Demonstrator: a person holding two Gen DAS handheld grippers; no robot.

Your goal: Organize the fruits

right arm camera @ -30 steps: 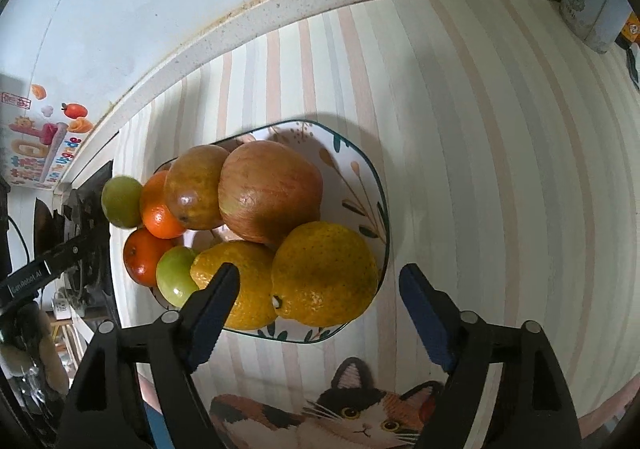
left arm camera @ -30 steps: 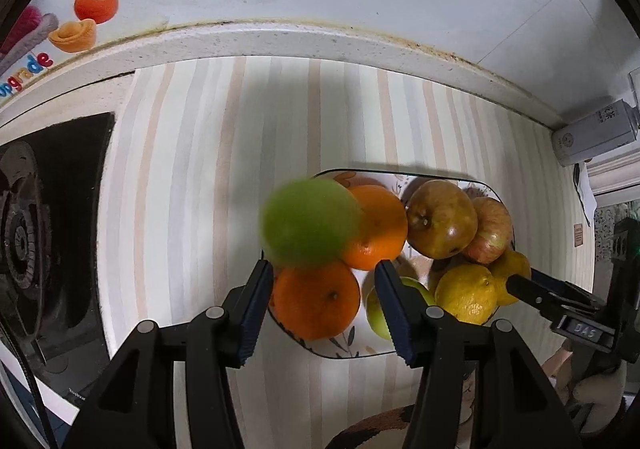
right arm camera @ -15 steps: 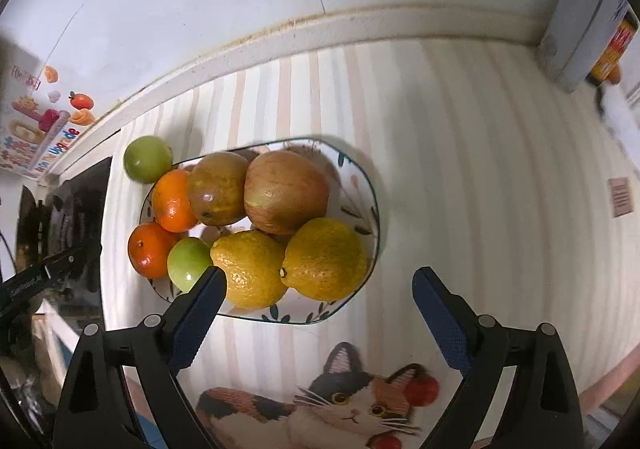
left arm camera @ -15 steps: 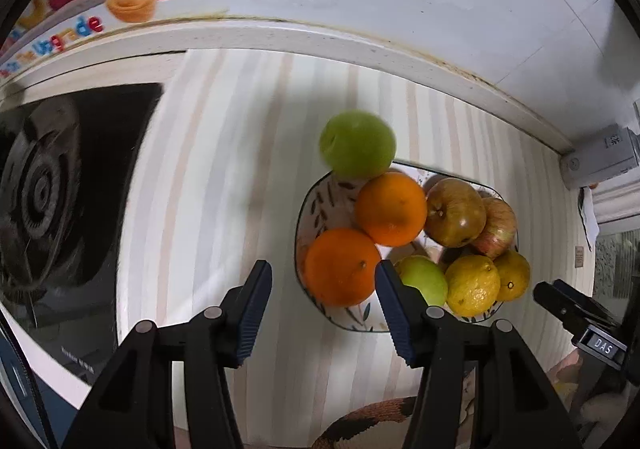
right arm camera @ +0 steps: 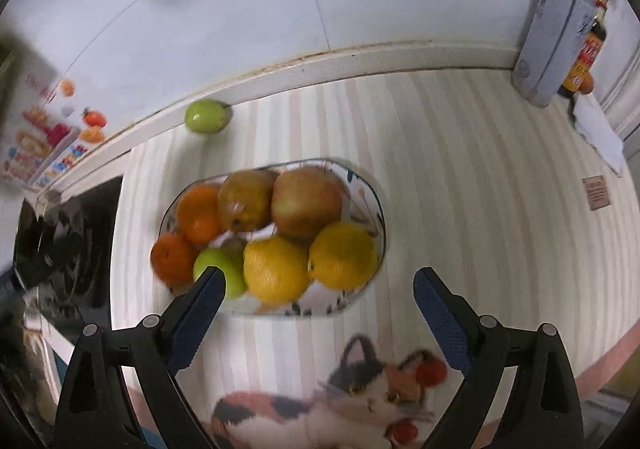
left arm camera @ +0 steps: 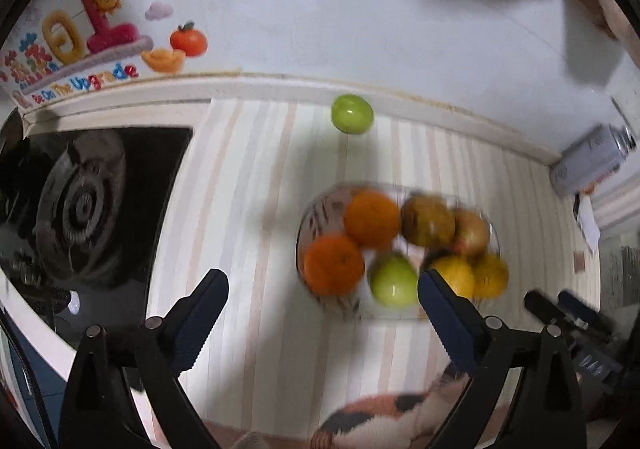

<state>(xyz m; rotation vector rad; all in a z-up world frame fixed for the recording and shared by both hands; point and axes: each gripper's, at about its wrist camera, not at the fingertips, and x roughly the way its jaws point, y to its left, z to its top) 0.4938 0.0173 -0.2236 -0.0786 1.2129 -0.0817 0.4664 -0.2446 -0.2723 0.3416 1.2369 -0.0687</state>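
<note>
A patterned plate on the striped mat holds two oranges, two brownish apples, two yellow citrus and a green fruit. It also shows in the left wrist view. A loose green fruit lies on the mat by the back ledge, also in the right wrist view. My left gripper is open and empty, pulled back in front of the plate. My right gripper is open and empty, near the plate's front edge.
A black gas stove lies left of the mat. A grey carton and a sauce bottle stand at the back right corner. A cat picture is on the mat's front. A tiled wall with stickers runs behind.
The loose green fruit has rolled off the plate pile to the back ledge. Both grippers have pulled back and up from the plate, and the left one's jaws have opened wider.
</note>
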